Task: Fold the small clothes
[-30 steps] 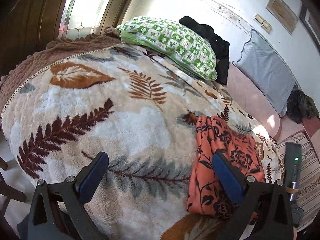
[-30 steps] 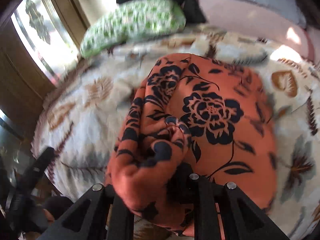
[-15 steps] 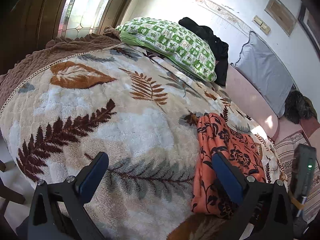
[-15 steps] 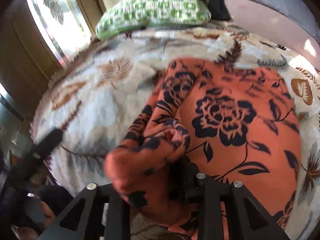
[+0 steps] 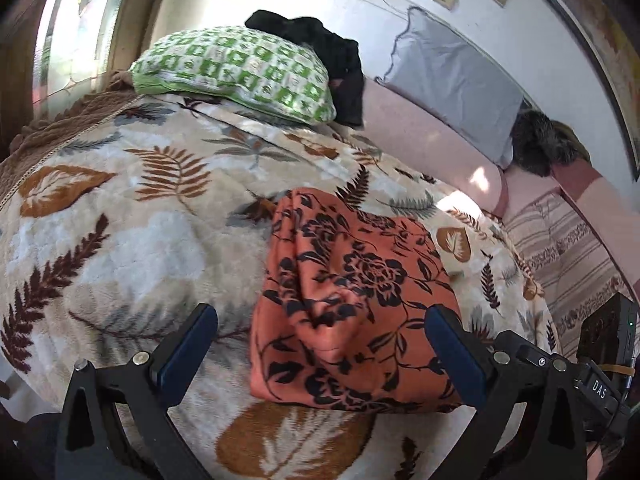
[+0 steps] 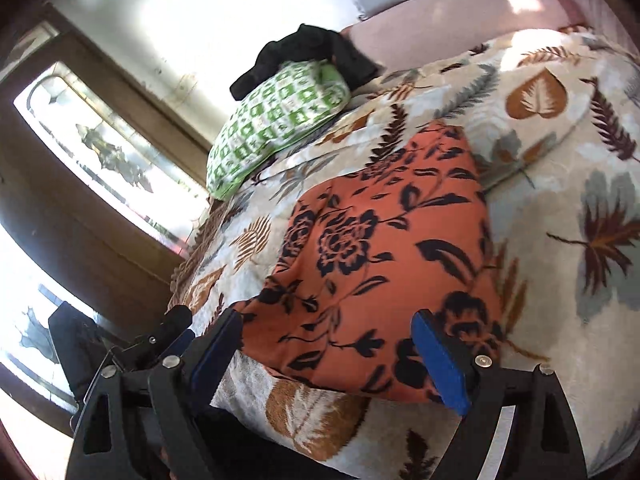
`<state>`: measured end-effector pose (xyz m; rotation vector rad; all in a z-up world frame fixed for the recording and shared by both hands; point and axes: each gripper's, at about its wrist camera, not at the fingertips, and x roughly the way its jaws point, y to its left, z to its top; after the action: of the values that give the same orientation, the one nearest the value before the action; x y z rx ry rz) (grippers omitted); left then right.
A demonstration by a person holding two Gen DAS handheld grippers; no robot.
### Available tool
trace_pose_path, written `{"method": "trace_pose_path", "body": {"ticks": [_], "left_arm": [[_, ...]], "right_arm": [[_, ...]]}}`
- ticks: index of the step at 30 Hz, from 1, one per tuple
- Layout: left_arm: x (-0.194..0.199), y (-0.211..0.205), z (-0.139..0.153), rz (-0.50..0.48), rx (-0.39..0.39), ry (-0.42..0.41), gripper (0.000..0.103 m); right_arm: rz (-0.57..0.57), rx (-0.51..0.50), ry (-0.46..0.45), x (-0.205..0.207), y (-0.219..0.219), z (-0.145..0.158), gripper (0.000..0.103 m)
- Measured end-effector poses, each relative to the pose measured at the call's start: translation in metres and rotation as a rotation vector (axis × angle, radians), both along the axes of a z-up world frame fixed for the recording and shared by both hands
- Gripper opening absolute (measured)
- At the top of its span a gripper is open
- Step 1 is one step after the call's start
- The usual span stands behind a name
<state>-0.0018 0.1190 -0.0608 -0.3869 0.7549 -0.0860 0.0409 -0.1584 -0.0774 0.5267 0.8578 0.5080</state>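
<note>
An orange garment with a black flower print [image 5: 352, 300] lies folded into a rough rectangle on the leaf-patterned blanket [image 5: 120, 240]. It also shows in the right wrist view [image 6: 384, 264]. My left gripper [image 5: 320, 344] is open and empty, its blue-padded jaws standing either side of the garment's near edge. My right gripper [image 6: 328, 352] is open and empty, just in front of the garment's near edge. The left gripper's body shows at the lower left of the right wrist view.
A green-and-white checked pillow [image 5: 236, 72] with a black garment [image 5: 320, 48] behind it lies at the bed's far end. A grey pillow [image 5: 452, 80] leans on the wall over a pink mattress [image 5: 420, 140]. A striped cloth [image 5: 568, 248] lies at right. A window [image 6: 100, 152] is at left.
My right gripper has let go of the bunched orange garment and opened; the garment now lies flat. My left gripper has moved right, over the garment's near edge.
</note>
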Motion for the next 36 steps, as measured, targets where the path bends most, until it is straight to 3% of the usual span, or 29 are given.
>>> {"method": "trace_pose_path", "body": {"ticks": [2, 3, 4, 5, 6, 8, 9, 13, 15, 17, 19, 22, 25, 29, 30, 32, 34, 35, 36], "left_arm": [[0.011, -0.010, -0.008, -0.013, 0.012, 0.045, 0.101], [0.016, -0.011, -0.014, -0.007, 0.006, 0.075, 0.089], [0.021, -0.006, -0.024, -0.001, -0.034, 0.112, 0.075], [0.025, 0.004, -0.039, 0.020, -0.103, 0.172, 0.036], [0.027, 0.018, -0.059, 0.067, -0.193, 0.244, 0.023], [0.016, 0.044, -0.092, 0.152, -0.379, 0.289, 0.024], [0.010, 0.046, -0.095, 0.154, -0.404, 0.272, 0.024], [0.006, 0.020, -0.068, 0.135, -0.215, 0.265, 0.031], [0.002, 0.008, -0.049, 0.147, -0.056, 0.243, 0.053], [-0.004, -0.005, -0.025, 0.163, 0.104, 0.171, 0.067], [-0.006, -0.018, -0.003, 0.153, 0.209, 0.083, 0.070], [0.015, -0.035, 0.017, 0.063, 0.298, 0.010, 0.074], [0.051, -0.054, 0.008, -0.035, 0.362, 0.024, 0.074], [0.090, -0.051, -0.045, -0.043, 0.446, 0.193, 0.074], [0.094, -0.043, -0.059, -0.037, 0.426, 0.231, 0.078], [0.087, -0.025, -0.068, -0.008, 0.318, 0.215, 0.086], [0.085, -0.020, -0.071, -0.004, 0.296, 0.210, 0.087], [0.084, -0.019, -0.072, -0.005, 0.288, 0.205, 0.087], [0.084, -0.017, -0.074, -0.002, 0.281, 0.201, 0.088]], "right_arm": [[-0.024, 0.023, 0.012, -0.001, -0.015, -0.003, 0.089], [-0.029, 0.040, 0.013, 0.000, -0.020, -0.004, 0.089], [-0.028, 0.053, 0.014, 0.000, -0.024, -0.005, 0.089], [-0.024, 0.061, 0.016, 0.001, -0.027, -0.007, 0.089], [-0.020, 0.068, 0.017, 0.002, -0.029, -0.008, 0.089], [-0.010, 0.088, 0.028, 0.002, -0.031, -0.015, 0.089], [-0.004, 0.098, 0.041, 0.002, -0.032, -0.020, 0.089], [-0.004, 0.125, 0.128, 0.010, -0.038, -0.046, 0.089], [-0.008, 0.164, 0.156, 0.013, -0.044, -0.054, 0.089], [-0.008, 0.195, 0.156, 0.014, -0.049, -0.054, 0.089], [-0.016, 0.228, 0.145, 0.015, -0.057, -0.052, 0.089], [-0.043, 0.283, 0.156, 0.017, -0.071, -0.053, 0.089], [-0.065, 0.334, 0.196, 0.025, -0.080, -0.059, 0.089], [-0.058, 0.361, 0.257, 0.041, -0.084, -0.066, 0.089], [-0.048, 0.353, 0.271, 0.049, -0.084, -0.067, 0.089], [-0.018, 0.348, 0.307, 0.068, -0.078, -0.073, 0.089], [0.033, 0.338, 0.413, 0.087, -0.061, -0.094, 0.089], [0.065, 0.306, 0.427, 0.092, -0.050, -0.096, 0.089], [0.106, 0.250, 0.385, 0.092, -0.039, -0.087, 0.082]]}}
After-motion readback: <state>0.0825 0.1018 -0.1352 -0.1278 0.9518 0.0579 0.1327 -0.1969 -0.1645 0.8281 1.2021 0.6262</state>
